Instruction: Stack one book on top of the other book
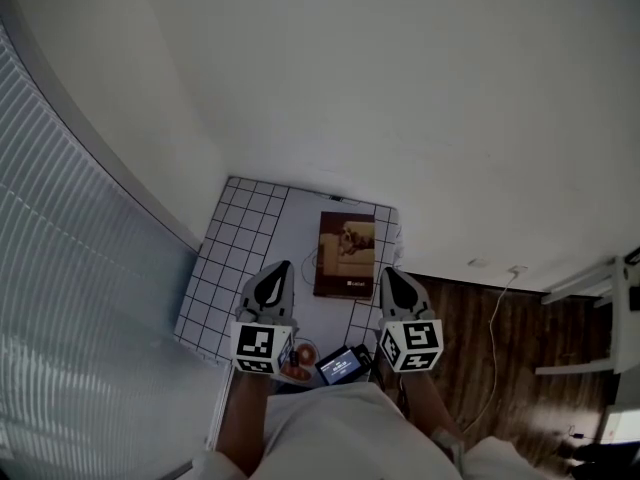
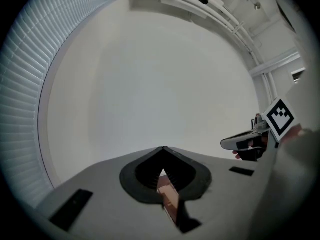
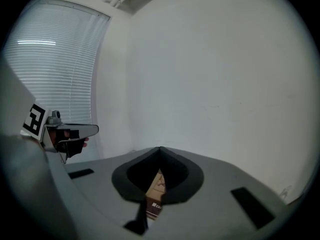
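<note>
Only our head view shows the book [image 1: 346, 255] whole, near the tabletop's [image 1: 245, 238] far edge, with open room to its left. Left gripper [image 1: 281, 268] and right gripper [image 1: 389, 273] are above the near edge, fingers clenched and empty.

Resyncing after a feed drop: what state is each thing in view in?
Left tool: shut, empty, held in the air.
Right tool: shut, empty, held in the air.
Book: lying flat, cover up, on the checked table, touched by neither tool.
Blinds: lowered.
</note>
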Available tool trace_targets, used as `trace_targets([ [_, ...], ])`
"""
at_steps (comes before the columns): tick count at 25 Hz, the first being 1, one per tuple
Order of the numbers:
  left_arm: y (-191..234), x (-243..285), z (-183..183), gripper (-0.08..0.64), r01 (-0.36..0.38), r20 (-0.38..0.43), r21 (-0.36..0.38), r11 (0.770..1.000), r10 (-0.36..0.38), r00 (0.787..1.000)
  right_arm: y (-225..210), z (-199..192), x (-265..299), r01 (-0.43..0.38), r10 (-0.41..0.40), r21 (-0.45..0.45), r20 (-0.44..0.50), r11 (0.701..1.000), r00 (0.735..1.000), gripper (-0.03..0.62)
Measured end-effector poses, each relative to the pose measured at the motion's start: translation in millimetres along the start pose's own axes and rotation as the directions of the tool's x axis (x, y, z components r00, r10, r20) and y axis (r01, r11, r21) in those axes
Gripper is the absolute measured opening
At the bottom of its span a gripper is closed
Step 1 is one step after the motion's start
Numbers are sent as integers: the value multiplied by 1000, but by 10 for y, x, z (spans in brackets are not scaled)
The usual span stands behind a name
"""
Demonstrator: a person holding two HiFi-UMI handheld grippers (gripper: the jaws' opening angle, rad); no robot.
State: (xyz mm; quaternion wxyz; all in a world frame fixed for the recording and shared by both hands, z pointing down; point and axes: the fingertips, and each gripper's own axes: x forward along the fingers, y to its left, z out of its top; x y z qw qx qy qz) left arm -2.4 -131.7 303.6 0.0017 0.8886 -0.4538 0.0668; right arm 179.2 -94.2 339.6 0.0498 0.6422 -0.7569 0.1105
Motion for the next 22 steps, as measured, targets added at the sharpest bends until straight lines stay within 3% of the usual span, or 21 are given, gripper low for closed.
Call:
trace_targets([
  [22, 33, 31, -145, 8, 12, -36, -20, 1000, -13, 999, -38, -64, 53, 6, -6, 7, -16, 1000, 1000, 8],
])
